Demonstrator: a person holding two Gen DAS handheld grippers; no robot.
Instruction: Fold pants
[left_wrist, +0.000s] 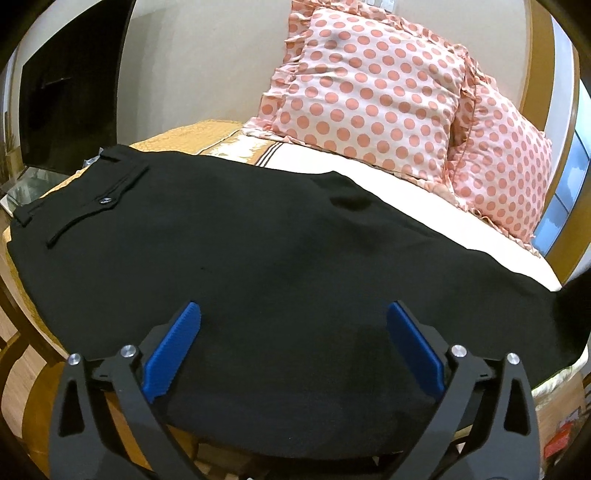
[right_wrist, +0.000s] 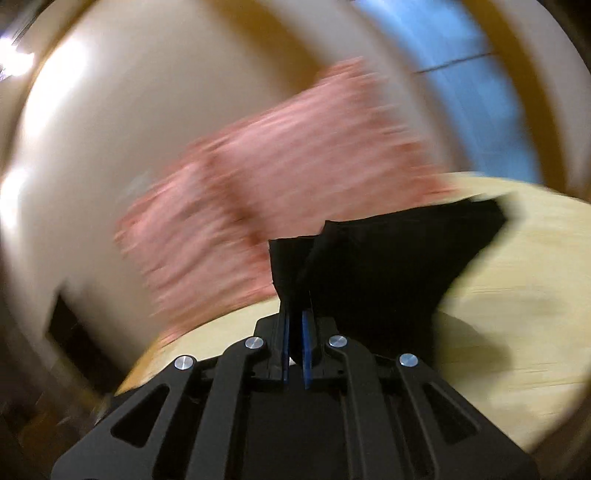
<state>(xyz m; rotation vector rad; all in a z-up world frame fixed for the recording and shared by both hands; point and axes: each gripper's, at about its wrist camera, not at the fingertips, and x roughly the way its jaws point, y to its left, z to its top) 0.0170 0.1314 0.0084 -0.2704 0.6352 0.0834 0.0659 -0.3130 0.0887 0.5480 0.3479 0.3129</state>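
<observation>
Black pants (left_wrist: 258, 236) lie flat across the bed, waistband and buttoned back pocket (left_wrist: 105, 201) at the far left. My left gripper (left_wrist: 293, 314) is open, its blue pads (left_wrist: 173, 350) spread wide just above the near edge of the cloth, holding nothing. In the right wrist view, which is motion-blurred, my right gripper (right_wrist: 294, 314) is shut on a bunched end of the black pants (right_wrist: 388, 258) and holds it lifted above the bed.
Two pink polka-dot pillows (left_wrist: 369, 92) lean against the wall at the head of the bed (left_wrist: 388, 184); they show blurred in the right wrist view (right_wrist: 277, 177). A dark cabinet (left_wrist: 66, 92) stands at the far left. The wooden bed edge (left_wrist: 33, 317) and floor lie below left.
</observation>
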